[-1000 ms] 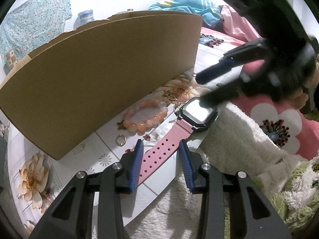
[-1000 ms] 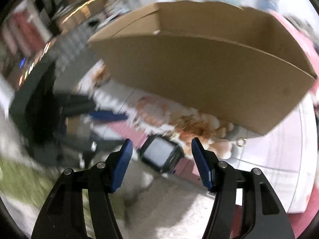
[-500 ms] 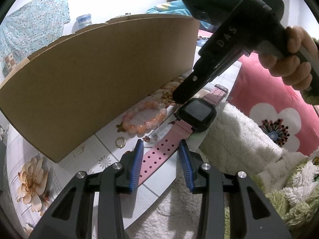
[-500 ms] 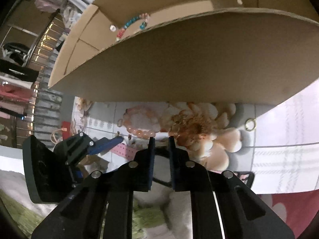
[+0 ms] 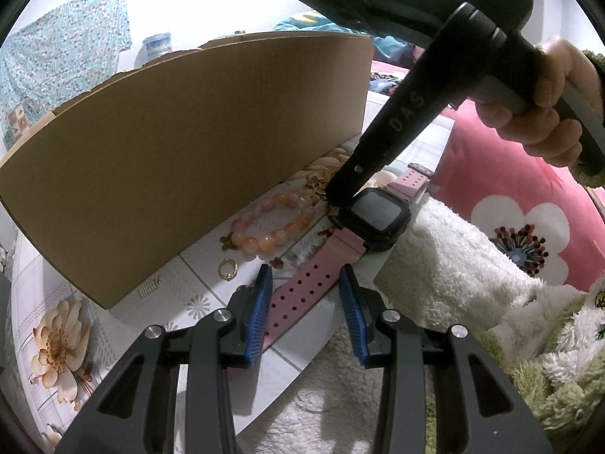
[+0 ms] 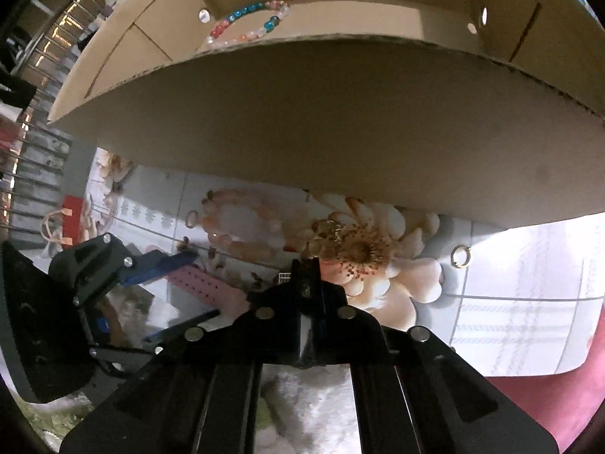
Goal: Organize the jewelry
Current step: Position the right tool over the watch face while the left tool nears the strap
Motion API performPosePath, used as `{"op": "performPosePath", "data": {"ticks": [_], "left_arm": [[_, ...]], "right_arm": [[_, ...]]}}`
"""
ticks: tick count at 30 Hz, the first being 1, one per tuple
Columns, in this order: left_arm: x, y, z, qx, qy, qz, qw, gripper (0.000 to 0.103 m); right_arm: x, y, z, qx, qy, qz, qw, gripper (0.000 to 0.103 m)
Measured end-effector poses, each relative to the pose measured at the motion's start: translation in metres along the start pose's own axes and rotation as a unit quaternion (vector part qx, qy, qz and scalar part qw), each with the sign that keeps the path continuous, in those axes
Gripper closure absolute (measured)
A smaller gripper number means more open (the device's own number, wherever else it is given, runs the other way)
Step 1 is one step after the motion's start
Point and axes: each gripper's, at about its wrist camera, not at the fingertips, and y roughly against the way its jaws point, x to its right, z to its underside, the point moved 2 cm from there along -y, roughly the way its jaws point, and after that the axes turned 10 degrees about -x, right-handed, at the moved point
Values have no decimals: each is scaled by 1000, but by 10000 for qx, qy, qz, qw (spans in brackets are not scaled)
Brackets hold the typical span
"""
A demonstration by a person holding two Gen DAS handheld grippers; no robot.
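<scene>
A tall cardboard box (image 5: 181, 151) stands beyond both grippers, a multicoloured bead bracelet (image 6: 247, 22) inside it. The pink watch (image 5: 340, 242) lies just ahead of the left gripper (image 5: 306, 302), its strap running between the part-open blue pads with gaps on either side. The right gripper (image 5: 334, 198), its jaws just closed together, points down at the watch case's far corner; whether it pinches anything cannot be told. Left of it lies a peach bead bracelet (image 5: 272, 223), then a gold ring (image 5: 228, 268)
</scene>
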Motion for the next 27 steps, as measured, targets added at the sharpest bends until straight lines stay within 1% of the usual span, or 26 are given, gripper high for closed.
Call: {"op": "performPosePath", "data": {"ticks": [3,5,8,11,12,13,15,16,17,18,19,20,22,23,24,26,27], "left_arm": [[-1,0,1,15,-2,16,10000,67],[-2,1,2,27,-3,21,10000,67],[-2,1,2,35,-2,23,10000,67],[-2,1,2,36,-2,25,10000,67],[-2,1,2,35,-3,24,10000,67],[-2,1,2,33,-4,23,10000,67],[-2,1,2,28,-3,17,10000,67],[-2,1,2,32,-4,19,10000,67],[-2,1,2,34,-1,23,10000,67],[-3,1,2,30,3,19,10000,67],[-3,1,2,29,0,18,10000,67],[-3,1,2,26,1,15,10000,67],[-2,1,2,11,4,11,10000,67],[-3,1,2,0,4,7,10000,67],[-2,1,1,-8,3,1,10000,67],[-2,1,1,-24,4,-4,10000,67],[-3,2,1,-36,9,-6,10000,67]], "right_arm": [[4,3,2,147,-55,309,9994,101],[10,4,3,188,-178,256,9993,101],[21,8,6,297,-335,369,9983,101],[27,12,10,472,-497,333,9971,101],[29,17,12,598,-551,234,9964,101],[31,21,14,698,-577,139,9958,97],[33,33,21,1010,-602,78,9930,95],[33,39,26,1159,-551,107,9917,91],[33,44,29,1256,-496,142,9907,81],[35,51,38,1403,-360,214,9892,76],[29,54,44,1471,-208,240,9886,64],[29,58,49,1497,11,219,9885,48],[14,62,64,1595,687,331,9842,36],[7,60,70,1622,974,444,9809,34],[-3,54,77,1529,1293,610,9778,34],[-9,39,81,1379,1668,934,9718,34],[-12,35,83,1375,1760,1046,9691,34]]}}
